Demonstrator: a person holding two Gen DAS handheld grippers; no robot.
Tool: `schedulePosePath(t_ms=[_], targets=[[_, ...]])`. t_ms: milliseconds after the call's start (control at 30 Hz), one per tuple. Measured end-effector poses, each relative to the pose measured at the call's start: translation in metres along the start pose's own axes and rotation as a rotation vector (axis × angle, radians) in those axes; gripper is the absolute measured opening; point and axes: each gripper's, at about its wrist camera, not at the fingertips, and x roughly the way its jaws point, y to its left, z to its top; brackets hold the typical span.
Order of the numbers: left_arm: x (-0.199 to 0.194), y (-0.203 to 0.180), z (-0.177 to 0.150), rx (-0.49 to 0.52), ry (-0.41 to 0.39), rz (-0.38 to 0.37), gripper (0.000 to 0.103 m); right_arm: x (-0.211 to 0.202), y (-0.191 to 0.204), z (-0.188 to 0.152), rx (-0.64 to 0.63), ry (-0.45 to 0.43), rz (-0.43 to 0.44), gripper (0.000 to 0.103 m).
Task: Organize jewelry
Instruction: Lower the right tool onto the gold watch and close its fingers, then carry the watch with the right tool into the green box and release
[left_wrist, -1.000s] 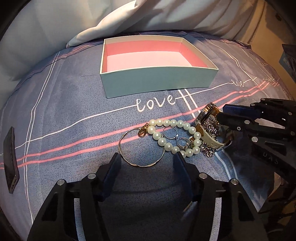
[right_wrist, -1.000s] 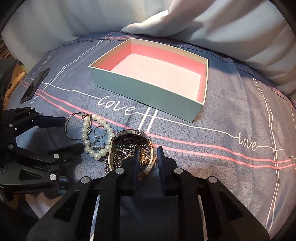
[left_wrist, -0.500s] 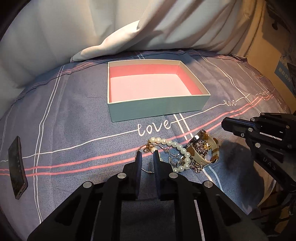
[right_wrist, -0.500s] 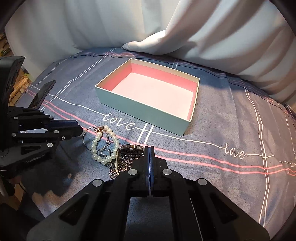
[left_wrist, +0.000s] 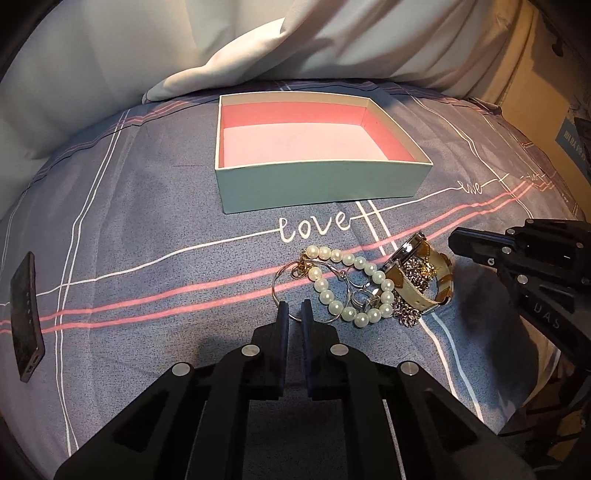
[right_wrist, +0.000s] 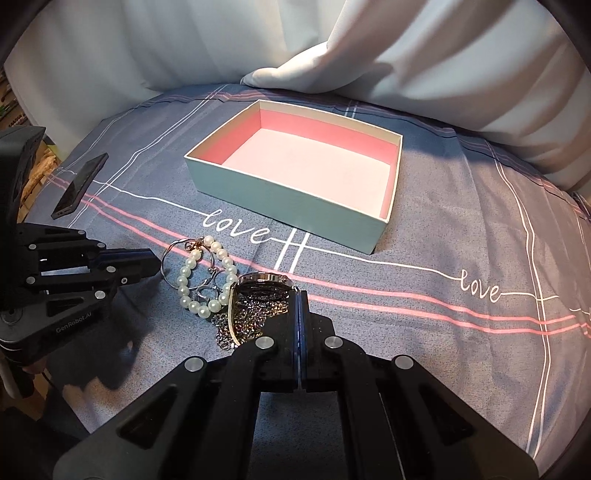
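Observation:
A pile of jewelry lies on the blue bedsheet: a pearl bracelet (left_wrist: 347, 284), a thin metal hoop (left_wrist: 284, 275), small rings, a chain and a watch (left_wrist: 417, 280) with a cream strap. My left gripper (left_wrist: 294, 310) is shut on the hoop's near edge. My right gripper (right_wrist: 298, 299) is shut, its tips at the watch's (right_wrist: 264, 282) right edge; a grip cannot be confirmed. It shows from the side in the left wrist view (left_wrist: 465, 243). The open box (left_wrist: 317, 110), pink inside, stands empty behind the pile.
A black phone (left_wrist: 26, 317) lies at the left of the bed. A white duvet (left_wrist: 258, 48) is bunched behind the box. The sheet has pink stripes and "love" lettering (left_wrist: 314, 225). A cardboard box stands at the far right edge.
Both grippers have closed from open: the left onto the hoop, the right at the watch. Both cameras have drawn back and up from the pile.

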Motion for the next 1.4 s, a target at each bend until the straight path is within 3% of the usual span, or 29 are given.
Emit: schedulePosePath(t_ms=[33, 67, 100, 133, 167, 333, 433, 567, 600, 667, 700, 767, 1167, 1400], targets=[[0.0, 0.001, 0.0, -0.005, 0.001, 0.003, 0.052, 0.002, 0.0, -0.001, 0.004, 0.005, -0.008, 0.009], [-0.001, 0.003, 0.0, -0.011, -0.004, 0.005, 0.071, 0.003, 0.0, -0.002, 0.01, 0.002, -0.02, 0.033], [-0.004, 0.003, 0.0, -0.014, -0.028, 0.008, 0.089, 0.002, 0.0, -0.003, 0.019, -0.014, -0.033, 0.068], [-0.008, 0.002, -0.001, -0.005, -0.053, 0.004, 0.089, -0.001, -0.001, -0.003, 0.027, -0.04, -0.031, 0.077], [-0.01, 0.0, -0.001, 0.014, -0.058, -0.002, 0.089, -0.002, -0.001, -0.003, 0.033, -0.05, -0.014, 0.079], [0.008, -0.01, -0.001, 0.14, -0.01, 0.053, 0.09, 0.011, 0.004, 0.001, -0.013, 0.0, -0.003, 0.079], [0.017, -0.006, -0.004, 0.186, 0.021, 0.137, 0.09, 0.02, 0.008, 0.002, -0.041, 0.034, 0.028, 0.078], [0.02, 0.004, -0.005, 0.155, 0.032, 0.108, 0.09, 0.036, 0.014, -0.001, -0.067, 0.079, 0.043, 0.077], [0.021, 0.003, -0.005, 0.16, 0.032, 0.107, 0.09, 0.038, 0.015, -0.001, -0.067, 0.082, 0.052, 0.067], [0.024, 0.002, -0.005, 0.159, 0.034, 0.103, 0.088, 0.036, 0.013, -0.001, -0.043, 0.074, 0.081, 0.055], [0.024, 0.002, -0.003, 0.153, 0.036, 0.09, 0.082, 0.035, 0.014, -0.001, -0.039, 0.072, 0.081, 0.049], [0.021, 0.0, -0.001, 0.148, 0.033, 0.085, 0.073, 0.028, 0.016, -0.001, -0.062, 0.051, 0.067, 0.046], [-0.027, -0.002, 0.023, 0.091, -0.097, 0.067, 0.068, -0.025, 0.012, 0.014, -0.065, -0.101, 0.042, 0.046], [-0.034, -0.001, 0.061, 0.023, -0.14, 0.032, 0.061, -0.035, 0.006, 0.038, -0.068, -0.15, 0.001, 0.046]])
